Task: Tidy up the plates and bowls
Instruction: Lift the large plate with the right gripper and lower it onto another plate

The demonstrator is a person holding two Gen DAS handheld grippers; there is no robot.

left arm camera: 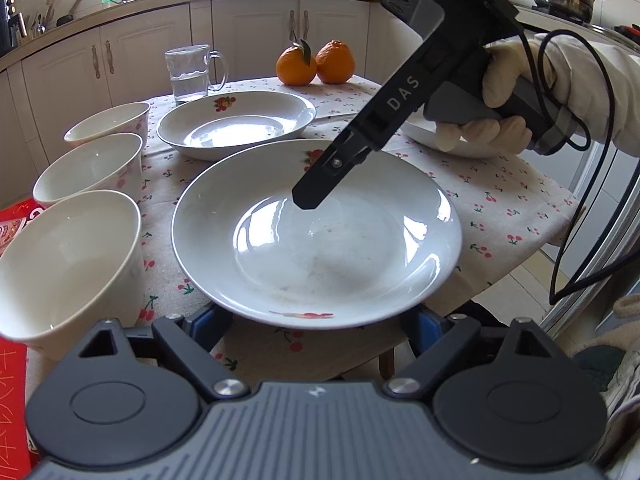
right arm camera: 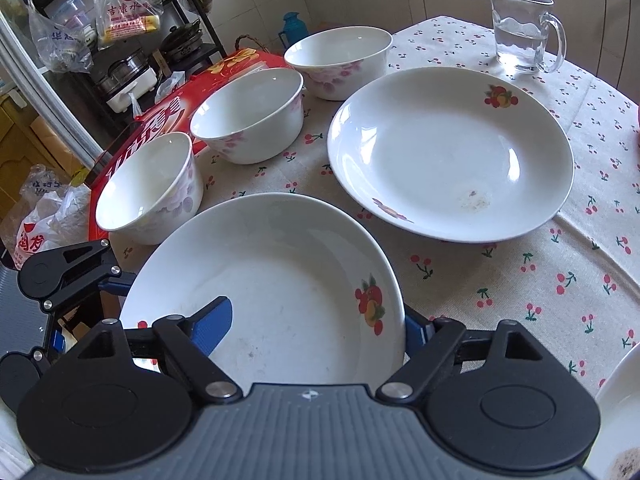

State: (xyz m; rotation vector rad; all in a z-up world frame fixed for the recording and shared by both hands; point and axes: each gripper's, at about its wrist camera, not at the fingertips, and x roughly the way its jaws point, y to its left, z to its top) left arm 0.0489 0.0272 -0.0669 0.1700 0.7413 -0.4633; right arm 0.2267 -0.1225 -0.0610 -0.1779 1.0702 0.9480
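Note:
A white deep plate [left arm camera: 320, 248] with a fruit print lies nearest on the cherry-print tablecloth [left arm camera: 500, 200]. My right gripper [right arm camera: 316, 326] straddles its rim and is shut on it: one blue pad [right arm camera: 212, 320] rests inside the plate [right arm camera: 280, 264], while the other finger sits outside the rim. In the left wrist view that inner finger [left arm camera: 312, 188] comes down from the upper right. My left gripper [left arm camera: 318, 322] stands open at the plate's opposite rim, tips hidden beneath it. A second plate [right arm camera: 452, 152] lies beyond. Three white bowls [right arm camera: 248, 114] line one side.
A glass mug of water [right arm camera: 520, 28] and two oranges [left arm camera: 314, 64] stand at the table's far end. A third plate [right arm camera: 616, 420] lies by the gloved hand [left arm camera: 516, 76]. A red box [right arm camera: 160, 120] sits past the bowls, off the table's edge. Kitchen cabinets stand behind.

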